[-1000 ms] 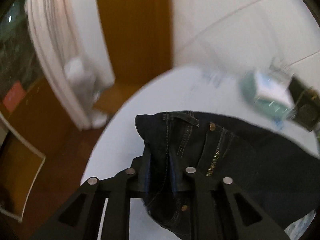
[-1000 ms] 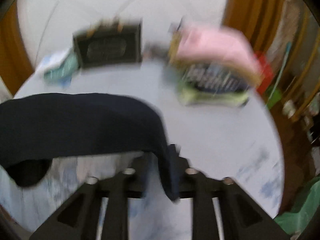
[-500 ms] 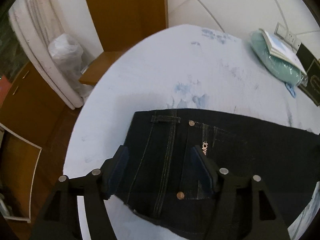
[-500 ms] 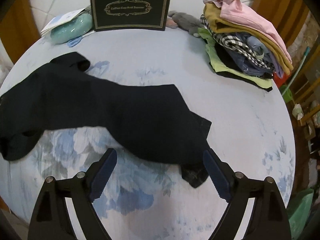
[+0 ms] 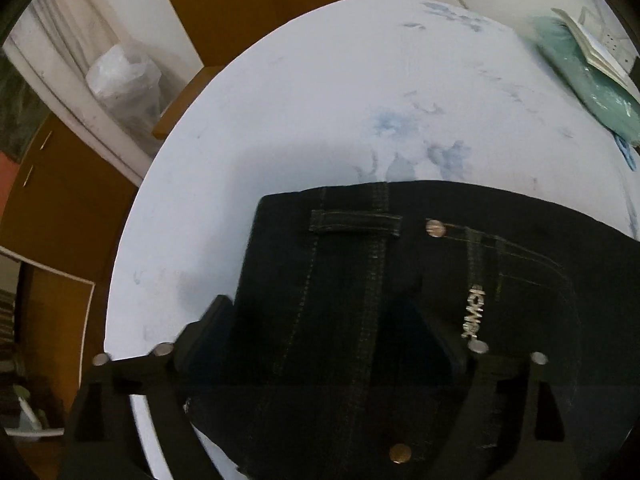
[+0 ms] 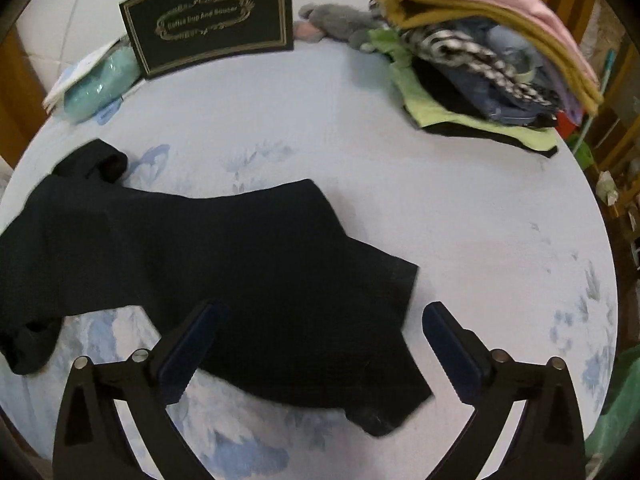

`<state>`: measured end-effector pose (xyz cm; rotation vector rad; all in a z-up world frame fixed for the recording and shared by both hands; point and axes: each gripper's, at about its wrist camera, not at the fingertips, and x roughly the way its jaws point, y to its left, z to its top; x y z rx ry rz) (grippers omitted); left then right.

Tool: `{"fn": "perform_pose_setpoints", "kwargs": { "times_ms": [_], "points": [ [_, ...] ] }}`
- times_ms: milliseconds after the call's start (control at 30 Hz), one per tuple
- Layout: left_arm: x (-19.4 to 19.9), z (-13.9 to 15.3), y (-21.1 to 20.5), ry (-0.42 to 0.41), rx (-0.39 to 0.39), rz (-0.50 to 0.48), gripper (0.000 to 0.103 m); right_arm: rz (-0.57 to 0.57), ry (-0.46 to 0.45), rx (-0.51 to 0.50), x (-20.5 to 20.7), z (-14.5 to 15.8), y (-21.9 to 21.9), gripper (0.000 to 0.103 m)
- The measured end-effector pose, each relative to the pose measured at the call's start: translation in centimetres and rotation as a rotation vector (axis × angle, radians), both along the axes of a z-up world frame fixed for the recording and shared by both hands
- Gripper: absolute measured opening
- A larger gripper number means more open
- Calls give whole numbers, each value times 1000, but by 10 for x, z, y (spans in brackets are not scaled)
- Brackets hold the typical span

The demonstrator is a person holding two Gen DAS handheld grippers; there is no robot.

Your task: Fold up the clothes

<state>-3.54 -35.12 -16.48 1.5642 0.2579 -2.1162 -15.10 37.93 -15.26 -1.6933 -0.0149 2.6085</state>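
Note:
Dark denim jeans (image 5: pixel 420 300) lie flat on the round table; the waistband end with its belt loop and rivets fills the left wrist view. My left gripper (image 5: pixel 320 320) hovers open over that waistband, fingers spread to either side, holding nothing. In the right wrist view the leg end of the jeans (image 6: pixel 224 248) stretches leftward across the table. My right gripper (image 6: pixel 320 324) is open just above the leg hems, nothing between its pads.
The round table (image 6: pixel 480 208) has a pale floral cloth. A stack of folded clothes (image 6: pixel 480 56) sits at the back right, a black gift bag (image 6: pixel 208 20) and a teal bundle (image 6: pixel 100 84) at the back. The table edge (image 5: pixel 132 240) runs left of the waistband.
A second ago both grippers were shut on the lifted jeans. The jeans now lie on the table and both grippers have let go and opened wide.

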Motion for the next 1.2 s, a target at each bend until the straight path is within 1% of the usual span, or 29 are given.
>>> {"fn": "perform_pose_setpoints", "kwargs": {
  "times_ms": [33,67,133,167,233,267,300,333,367,400,433,533,600,667,733,767,800,833,867,900,933,967,1000,1067,1133,1200],
  "points": [
    [1,-3,-4,0,6,16,103,0,-18,9,-4,-7,-2,103],
    [4,-5,-10,21,48,40,103,-1,-38,18,-8,-14,-4,101],
    [12,-8,-16,74,115,78,101,-30,-84,29,-12,-26,-6,77],
    [17,-8,-16,104,138,88,92,-45,-107,34,-14,-32,-7,54],
    [22,-2,-4,162,140,48,60,-53,-100,50,-12,-30,-11,44],
    [22,2,6,185,150,22,33,-51,-87,60,-10,-26,-14,37],
    [19,5,17,174,106,16,30,-44,-61,81,-7,-17,-18,27],
    [15,7,26,151,51,-3,25,-37,-31,101,-5,-8,-21,21],
    [11,11,33,138,-8,-22,14,-32,4,122,-4,2,-25,15],
    [10,17,37,145,-26,-30,13,-27,52,159,-1,16,-30,14],
    [12,27,36,176,-18,-24,13,-18,123,208,2,37,-35,12],
    [16,58,34,259,-2,-17,12,-13,228,224,-19,76,-41,12],
    [13,85,35,324,0,-27,12,-10,295,232,-34,102,-44,12],
    [3,111,34,391,-2,-36,12,-7,362,239,-49,128,-47,12],
    [-14,139,28,439,-22,-28,13,-4,429,247,-64,153,-50,12],
    [-23,152,24,458,-34,-21,15,-3,463,250,-71,166,-52,12],
    [-36,155,17,445,-56,0,20,-1,496,254,-79,179,-54,18],
    [-47,154,12,421,-67,16,24,-4,476,233,-91,175,-54,26],
    [-56,151,7,390,-74,35,33,-7,450,209,-103,169,-55,54],
    [-60,148,4,370,-73,43,38,-10,424,186,-115,163,-55,69],
    [-63,145,3,353,-71,47,39,3,406,172,-114,155,-60,75],
    [-60,144,5,355,-64,31,44,19,389,159,-111,147,-65,75],
    [-55,141,9,357,-67,11,54,34,371,146,-108,139,-71,75],
    [-42,135,18,349,-65,-23,65,74,331,87,-91,118,-81,75],
    [-28,116,23,309,-39,-49,66,115,281,26,-73,92,-94,75],
    [-14,94,24,268,-23,-61,66,149,235,-8,-62,68,-110,76]
  ]
}}
